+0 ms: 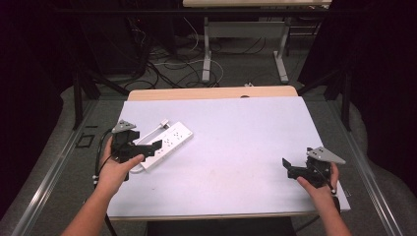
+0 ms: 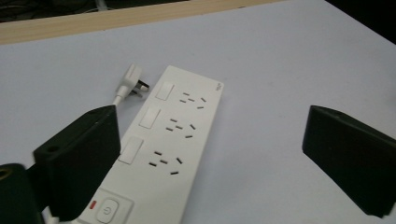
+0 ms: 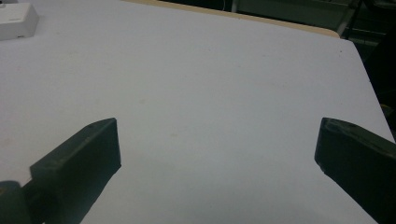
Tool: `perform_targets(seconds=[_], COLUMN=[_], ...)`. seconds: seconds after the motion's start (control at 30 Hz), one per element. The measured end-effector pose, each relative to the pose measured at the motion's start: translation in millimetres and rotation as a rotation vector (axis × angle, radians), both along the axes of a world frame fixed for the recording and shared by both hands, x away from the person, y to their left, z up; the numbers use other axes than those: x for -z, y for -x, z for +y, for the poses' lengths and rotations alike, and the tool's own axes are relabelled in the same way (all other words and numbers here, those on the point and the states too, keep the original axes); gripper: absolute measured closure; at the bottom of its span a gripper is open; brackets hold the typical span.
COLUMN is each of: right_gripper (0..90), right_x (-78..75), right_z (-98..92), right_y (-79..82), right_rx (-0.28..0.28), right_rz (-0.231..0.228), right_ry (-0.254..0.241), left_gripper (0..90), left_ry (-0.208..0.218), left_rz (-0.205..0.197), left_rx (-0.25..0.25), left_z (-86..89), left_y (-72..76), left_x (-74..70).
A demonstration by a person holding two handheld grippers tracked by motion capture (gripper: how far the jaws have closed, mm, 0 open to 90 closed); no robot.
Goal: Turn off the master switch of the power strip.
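Observation:
A white power strip (image 1: 169,142) (image 2: 173,140) lies flat on the left part of the white table (image 1: 236,132), with three switches, three socket groups and a power button at its near end. Its white plug (image 2: 130,81) (image 1: 164,122) rests on the table just beyond it. My left gripper (image 1: 150,147) (image 2: 212,121) hovers over the strip's near end, open, with the jaws wide apart and nothing pressed between them. My right gripper (image 1: 290,169) (image 3: 217,126) stands open over bare table at the right. One corner of the strip (image 3: 16,21) lies far off in the right gripper view.
The table's wooden far edge (image 1: 211,93) runs along the back. Behind it stand the grey legs of another desk (image 1: 206,54), with loose cables (image 1: 162,69) on the floor. Metal rails (image 1: 49,172) flank the table on both sides.

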State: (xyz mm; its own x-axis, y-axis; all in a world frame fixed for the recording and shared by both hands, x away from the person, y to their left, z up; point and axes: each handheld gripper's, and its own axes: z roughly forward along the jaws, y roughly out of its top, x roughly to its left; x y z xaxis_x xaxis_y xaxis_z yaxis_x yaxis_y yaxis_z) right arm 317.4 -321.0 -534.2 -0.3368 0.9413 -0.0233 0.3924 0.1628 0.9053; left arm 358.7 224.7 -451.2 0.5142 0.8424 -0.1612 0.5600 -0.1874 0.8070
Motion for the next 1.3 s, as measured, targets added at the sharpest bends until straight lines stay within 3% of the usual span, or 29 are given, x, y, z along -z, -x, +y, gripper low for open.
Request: perform_targets(seconds=[0.2, 0.67, 1.0, 1.3], right_gripper=[0.0, 0.0, 0.0, 0.0], right_x=[-1.2, -2.5, -2.5, -2.7], right_z=[-0.7, -1.1, -0.9, -0.8], right_y=[0.0, 0.8, 0.5, 0.7], right_rx=[-0.009, -0.009, -0.016, -0.017], right_rz=[-0.003, -0.002, -0.012, -0.004], right_ry=[0.010, 0.011, 0.009, 0.012], left_gripper=[0.7, 0.7, 0.7, 0.7], left_ry=[0.041, 0.039, 0.045, 0.051], left_rz=[-0.013, -0.070, -0.093, -0.078], left_rx=[0.014, -0.020, -0.019, -0.038], left_z=[-8.5, -8.0, -5.4, -4.4], left_y=[15.1, 42.1, 55.6, 59.4], left_x=[0.7, 9.5, 30.7, 53.9])
